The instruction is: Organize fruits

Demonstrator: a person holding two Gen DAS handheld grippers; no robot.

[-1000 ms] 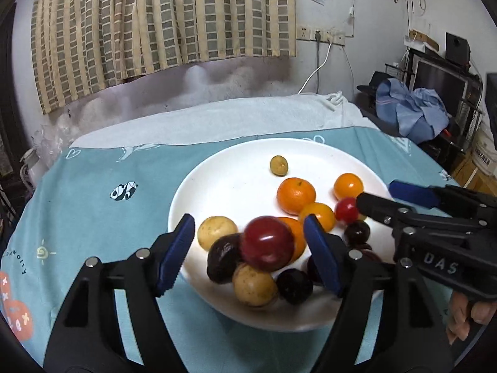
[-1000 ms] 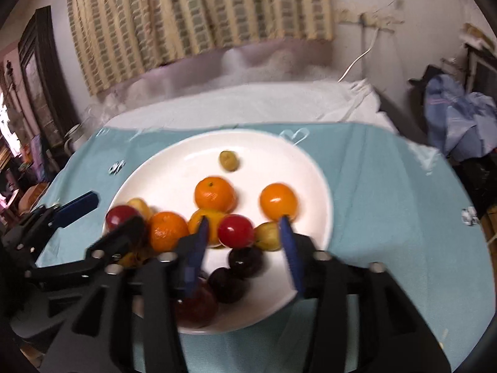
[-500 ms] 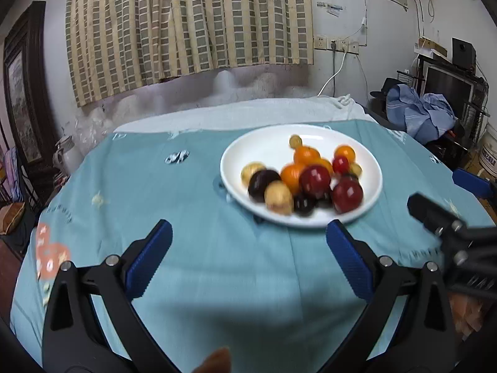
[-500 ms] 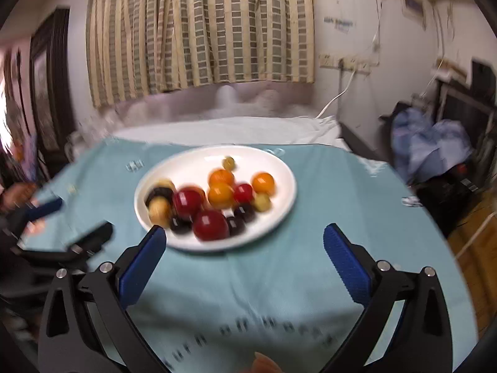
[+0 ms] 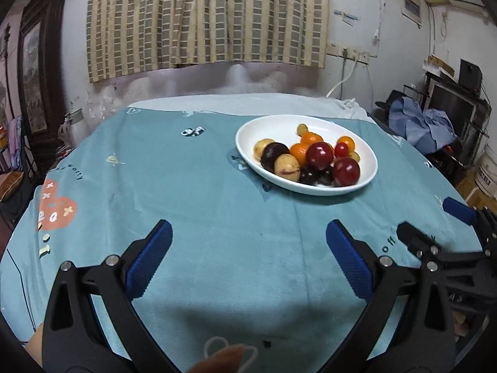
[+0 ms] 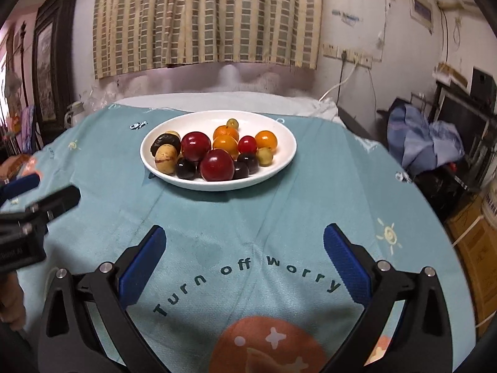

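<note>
Fruits, red, orange, yellow and dark purple, piled in white oval ceramic plate on teal printed tablecloth, well ahead of right gripper, ahead-right of left gripper. Both grippers spread wide, holding nothing.

The left gripper is showing a black plastic frame with two arms, and silver round screws are sitting on each arm. Blue ribbed pads are covering the inner faces of its fingers. The right gripper is looking the same: black frame, silver screws, blue ribbed pads. At 6 o'clock in the left view, a bit of bare skin is showing.
</note>
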